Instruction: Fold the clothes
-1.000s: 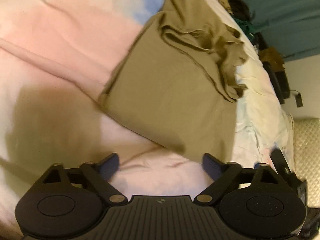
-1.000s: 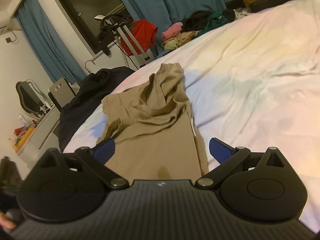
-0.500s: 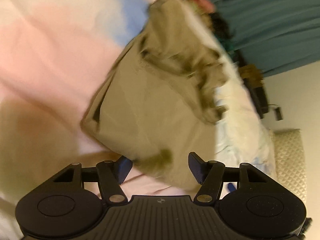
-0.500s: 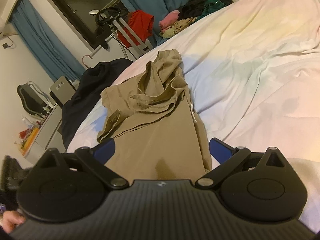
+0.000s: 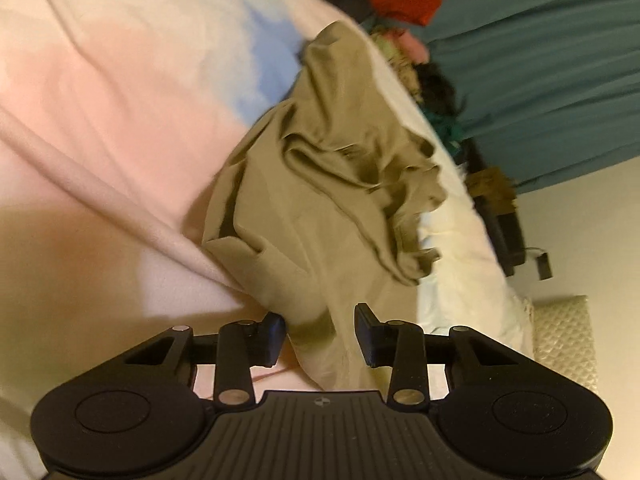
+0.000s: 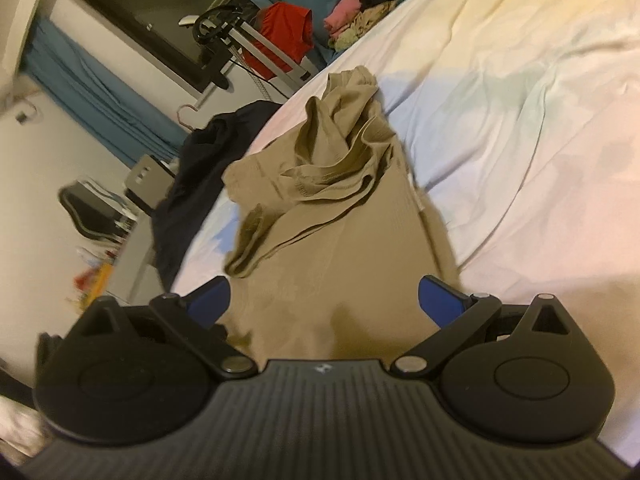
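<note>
The left claw has just been closing, and a corner of the tan shirt stands between its fingers; the pads look near the cloth on both sides, but a firm pinch is not yet plain, so I take it as still slightly apart. The right claw stands wide apart over the near hem of the same shirt, with cloth lying under and between its fingers and nothing gripped.

The shirt lies lengthwise away from both claws on the bed, flat at the near end and bunched into loose ridges at the far end, where the collar or sleeves are rumpled. It is likely light, thin and limp: it will sag and drape rather than hold a shape, and a single layer may slip out of a shallow pinch. The best hold seems to be the two near corners of the hem, one for each claw, pinched deep enough to catch both layers so that the cloth lifts evenly.

The bed sheet is pale with pink, blue and yellow patches, soft and creased, so it may drag along with the shirt. Beyond the bed are teal curtains, a pile of other clothes, a red garment on a stand and a dark garment at the bed's edge.
</note>
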